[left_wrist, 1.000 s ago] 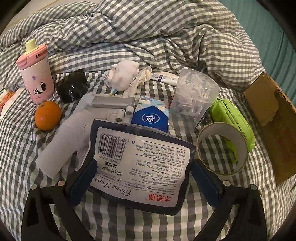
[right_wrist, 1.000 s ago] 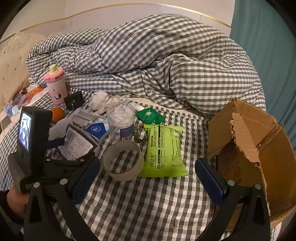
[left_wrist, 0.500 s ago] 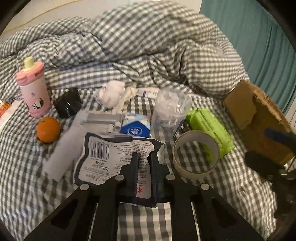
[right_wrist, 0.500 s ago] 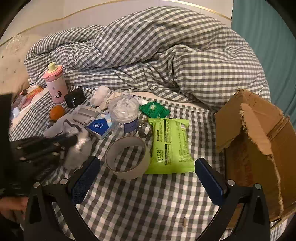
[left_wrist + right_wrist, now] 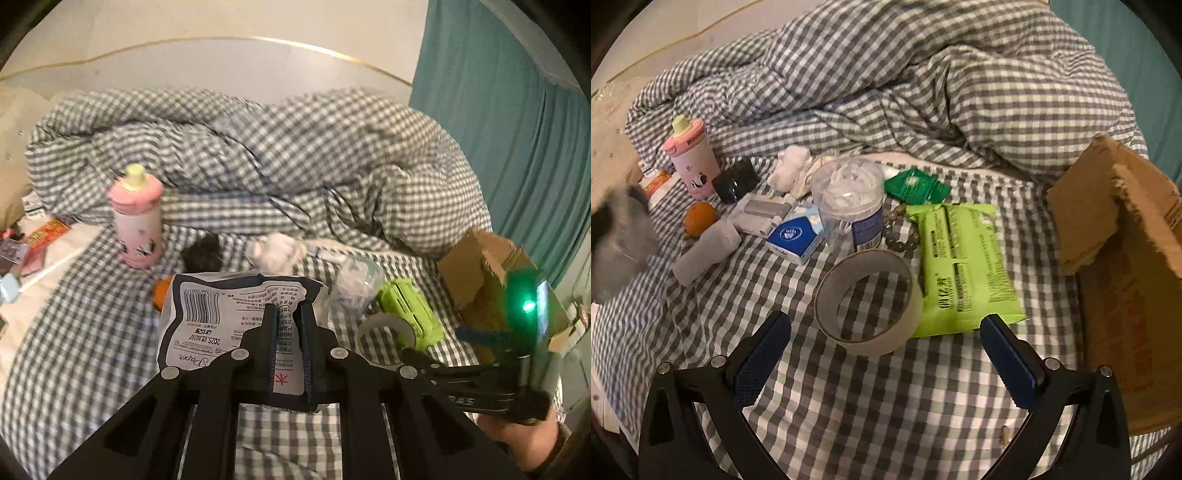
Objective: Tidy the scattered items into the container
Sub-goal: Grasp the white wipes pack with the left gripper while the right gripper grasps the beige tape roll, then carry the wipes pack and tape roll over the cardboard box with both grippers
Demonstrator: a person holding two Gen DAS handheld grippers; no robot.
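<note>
the left gripper (image 5: 287,332) is clamped on a white, dark-edged tissue paper pack (image 5: 229,317), lifted above the checked bedsheet (image 5: 886,398). the right gripper (image 5: 886,354) gapes empty around a beige tape roll (image 5: 868,299), beside the torn brown cardboard box (image 5: 1126,266).

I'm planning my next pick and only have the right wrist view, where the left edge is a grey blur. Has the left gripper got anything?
Observer: Yes. The left gripper is shut on a white plastic tissue pack with a dark border and barcode.
Operator: Which part is pinched?
Observer: Its near edge, where a red printed mark shows between the fingers.
Operator: Is it off the bed?
Observer: It appears so. It hangs upright in front of the grey-and-white checked bedsheet and hides most of the round orange fruit.
</note>
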